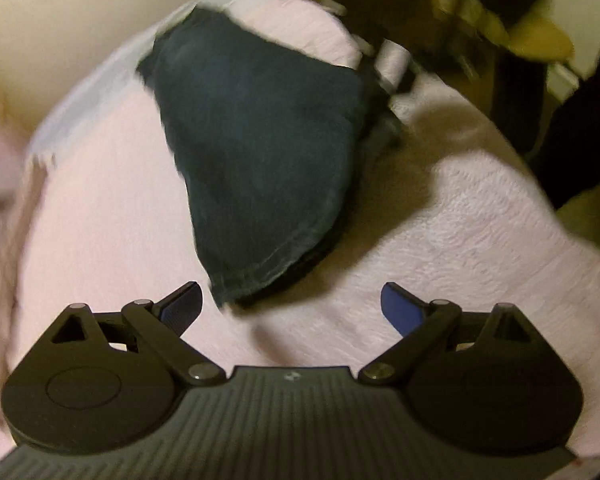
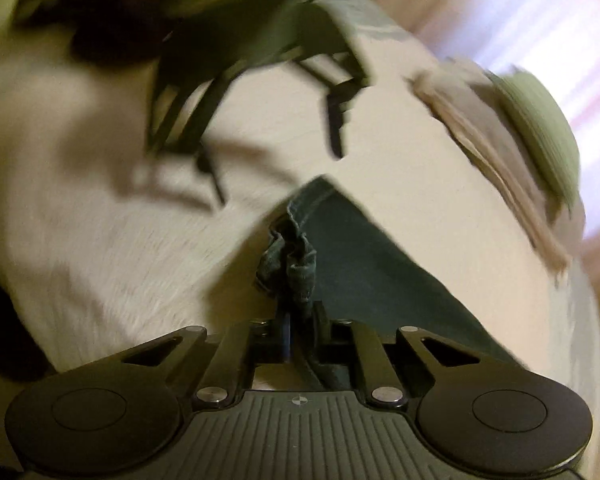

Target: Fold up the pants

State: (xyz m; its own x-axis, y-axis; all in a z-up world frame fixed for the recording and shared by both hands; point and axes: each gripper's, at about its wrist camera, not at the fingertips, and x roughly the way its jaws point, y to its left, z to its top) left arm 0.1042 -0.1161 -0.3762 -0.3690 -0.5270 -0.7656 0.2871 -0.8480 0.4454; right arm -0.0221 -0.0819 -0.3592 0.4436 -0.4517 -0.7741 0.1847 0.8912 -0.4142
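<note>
- Left wrist view: my left gripper [image 1: 291,304] hangs with its jaws spread wide, blue pads [image 1: 400,308] showing, nothing between them.
- Just ahead at twelve o'clock lies the dark teal denim pants [image 1: 256,152], bunched into a rough wedge on the pale pink fluffy blanket [image 1: 480,232]; its hemmed corner points down toward the jaws, not touching them.
- At two o'clock I see a blurred dark frame with a white bar [image 1: 394,62]; I can't tell what it is.
- Right wrist view: my right gripper [image 2: 296,336] is clamped tight on a crumpled edge of the pants [image 2: 364,264], cloth trailing off to four o'clock.
- A dark metal-legged chair [image 2: 260,64] stands at twelve o'clock, smeared by motion.
- At two o'clock, a beige cloth [image 2: 496,152] with a pale green disc-shaped thing [image 2: 540,128] on it.
</note>
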